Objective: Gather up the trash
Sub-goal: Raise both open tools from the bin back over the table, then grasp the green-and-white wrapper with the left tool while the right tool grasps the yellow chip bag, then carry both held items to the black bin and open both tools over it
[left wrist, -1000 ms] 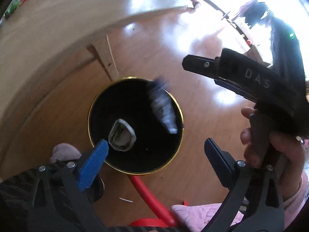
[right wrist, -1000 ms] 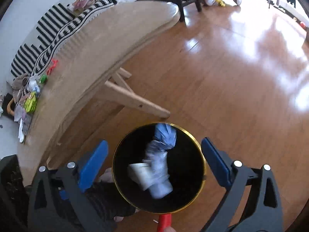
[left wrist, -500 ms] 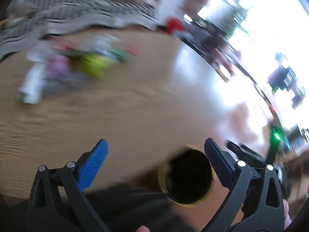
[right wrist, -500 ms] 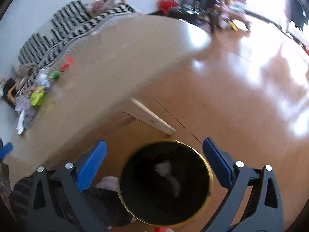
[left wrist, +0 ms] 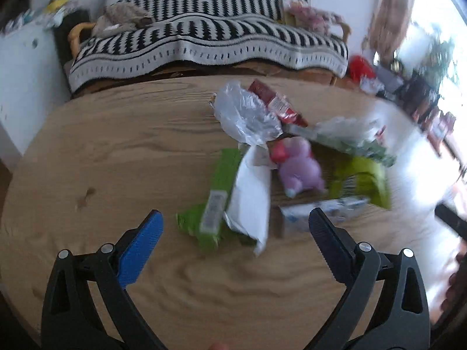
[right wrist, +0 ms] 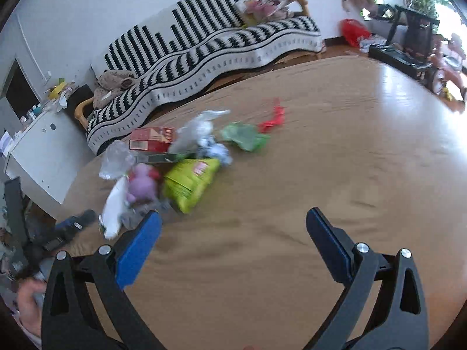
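A pile of trash lies on a round wooden table [left wrist: 116, 151]. In the left wrist view I see a green packet [left wrist: 221, 180], a white wrapper [left wrist: 251, 195], clear plastic [left wrist: 245, 113], a red box [left wrist: 274, 102], a purple toy [left wrist: 297, 169] and a lime bag [left wrist: 362, 180]. My left gripper [left wrist: 233, 227] is open and empty, just short of the green packet. In the right wrist view the lime bag [right wrist: 192, 180], red box [right wrist: 151, 140], a green wrapper [right wrist: 245, 140] and a red scrap [right wrist: 274, 119] show. My right gripper [right wrist: 233, 230] is open and empty above bare table [right wrist: 335, 160].
A sofa with a black-and-white striped cover [left wrist: 210, 38] stands behind the table. A white cabinet [right wrist: 38, 157] is at the left. Chairs and a red bag [right wrist: 353, 32] stand on the floor at the far right. The left gripper's body [right wrist: 67, 227] shows at the table's left edge.
Both grippers have swung up from the black gold-rimmed bin on the floor to the tabletop. The bin has left both views. Both stay open and empty.
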A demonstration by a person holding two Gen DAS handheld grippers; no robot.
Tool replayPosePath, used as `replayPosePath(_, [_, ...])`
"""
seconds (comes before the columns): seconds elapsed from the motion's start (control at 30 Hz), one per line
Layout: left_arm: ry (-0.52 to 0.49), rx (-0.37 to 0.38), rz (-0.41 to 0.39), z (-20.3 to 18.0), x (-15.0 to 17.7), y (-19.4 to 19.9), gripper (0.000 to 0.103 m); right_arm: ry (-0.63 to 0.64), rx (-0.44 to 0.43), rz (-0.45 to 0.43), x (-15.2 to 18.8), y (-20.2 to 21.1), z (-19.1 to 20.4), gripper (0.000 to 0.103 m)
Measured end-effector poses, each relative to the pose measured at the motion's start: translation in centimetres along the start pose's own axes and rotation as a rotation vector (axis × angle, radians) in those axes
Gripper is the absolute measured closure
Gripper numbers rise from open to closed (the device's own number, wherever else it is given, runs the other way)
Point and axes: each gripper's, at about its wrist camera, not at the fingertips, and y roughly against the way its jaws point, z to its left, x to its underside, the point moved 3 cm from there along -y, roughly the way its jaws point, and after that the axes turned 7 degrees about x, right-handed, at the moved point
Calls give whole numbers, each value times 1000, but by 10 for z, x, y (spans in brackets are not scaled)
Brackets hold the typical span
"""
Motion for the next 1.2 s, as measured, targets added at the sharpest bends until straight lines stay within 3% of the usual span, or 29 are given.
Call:
replayPosePath(0.17, [-46,26,46,10,-3,-42,6,-117,-14,24,-11,-40,9,7])
replayPosePath(0.3, [-22,35,22,21,-12,-47,6,-192,-20,36,-17,-59,14,7])
replayPosePath(0.47, [-37,30,78,33,-15,-75,6,-133,5,77,-18,-84,40,8])
replayPosePath(0.53, [-19,71,117,36,-12,-85,6,-85,39,73,-17,-88,47,26])
replayPosePath(0.57, [-60,43,107,35,-11,-86,6,-68,35,77,-15,-89,48,39])
replayPosePath(0.6, [-77,7,111,35,-9,-87,6,-58,38,80,-14,-90,49,45])
replayPosePath(0.8, [-57,-18,88,40,-6,-87,6,-5,46,74,-8,-85,49,52])
replayPosePath(0.87, [-57,-19,83,41,-6,-84,16,10,46,70,-4,-81,48,53])
replayPosePath(0.9, [-59,-23,66,40,-6,-79,46,18,47,67,-2,-79,48,53])
replayPosePath(0.93, [-53,-35,59,43,-10,-76,65,27,49,66,-1,-77,49,54])
replayPosePath(1.03, [48,24,61,52,-9,-68,67,67,75,33,-1,-73,52,54])
replayPosePath(1.2, [54,26,43,53,-9,-58,67,77,90,-1,-4,-66,50,55])
